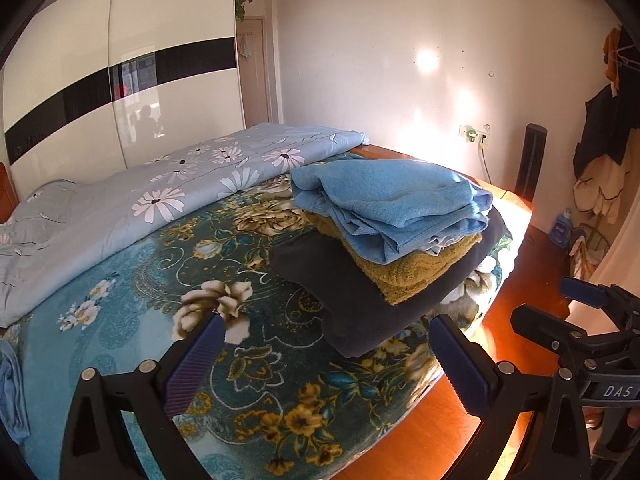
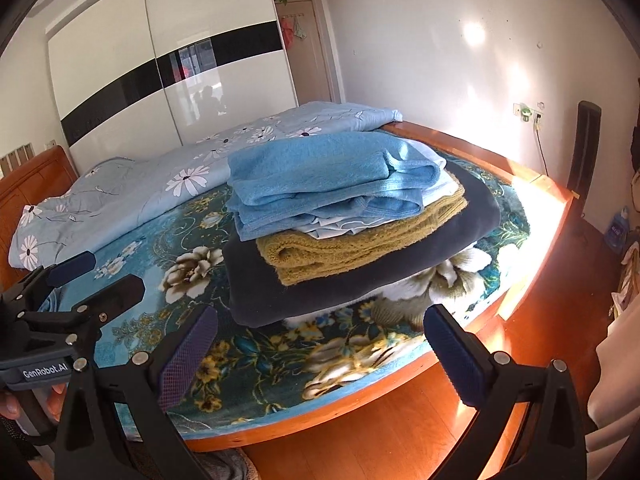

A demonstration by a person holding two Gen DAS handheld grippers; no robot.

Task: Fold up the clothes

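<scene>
A stack of folded clothes sits on the bed's floral blanket point(image 1: 132, 280) near its far right corner. A light blue top point(image 1: 384, 200) lies uppermost, over a mustard knit point(image 1: 416, 272) and a wide dark garment point(image 1: 344, 292). My left gripper point(image 1: 327, 320) hovers open and empty just in front of the stack. My right gripper point(image 2: 322, 314) is also open and empty before the same pile: light blue top point(image 2: 320, 176), a white layer point(image 2: 440, 188), mustard knit point(image 2: 352, 248), dark garment point(image 2: 400, 256). Each wrist view catches the other gripper beside it: right gripper point(image 1: 560, 304), left gripper point(image 2: 96, 280).
A daisy-print quilt point(image 1: 160, 192) lies bunched along the far side of the bed. Another light blue cloth point(image 1: 10, 392) shows at the left edge. The wooden bed frame point(image 2: 320, 420) borders an orange wooden floor point(image 2: 400, 440). Hanging clothes point(image 1: 600, 160) and a blue bottle point(image 1: 562, 226) stand at the right.
</scene>
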